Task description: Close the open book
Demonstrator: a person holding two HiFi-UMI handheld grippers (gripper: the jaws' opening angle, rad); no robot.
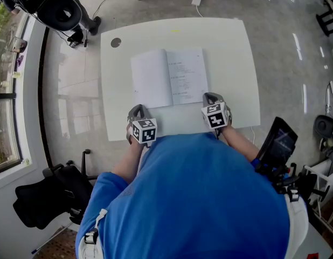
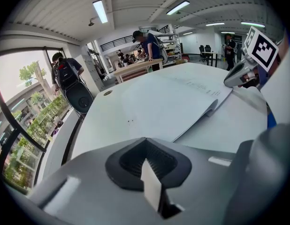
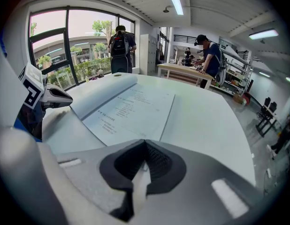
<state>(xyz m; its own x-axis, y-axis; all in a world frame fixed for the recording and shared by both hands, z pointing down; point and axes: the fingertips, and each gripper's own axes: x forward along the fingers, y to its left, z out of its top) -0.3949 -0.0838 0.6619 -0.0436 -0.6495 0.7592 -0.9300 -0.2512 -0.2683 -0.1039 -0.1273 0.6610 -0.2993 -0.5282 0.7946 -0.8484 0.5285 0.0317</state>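
Book count: one white open paperback book (image 1: 169, 77) is laid flat mid-way on one white rectangular table (image 1: 231, 47), its spine pointed away from the person, the spread longest left to right. Two grippers are seen, the grey left gripper (image 1: 138, 110) and grey right gripper (image 1: 211, 97), each closed on nothing, by the book's near corners

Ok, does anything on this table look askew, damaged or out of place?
Nothing stands out. The open book lies roughly square on the white table, pages intact; the left gripper and right gripper are shut and empty by its near corners.
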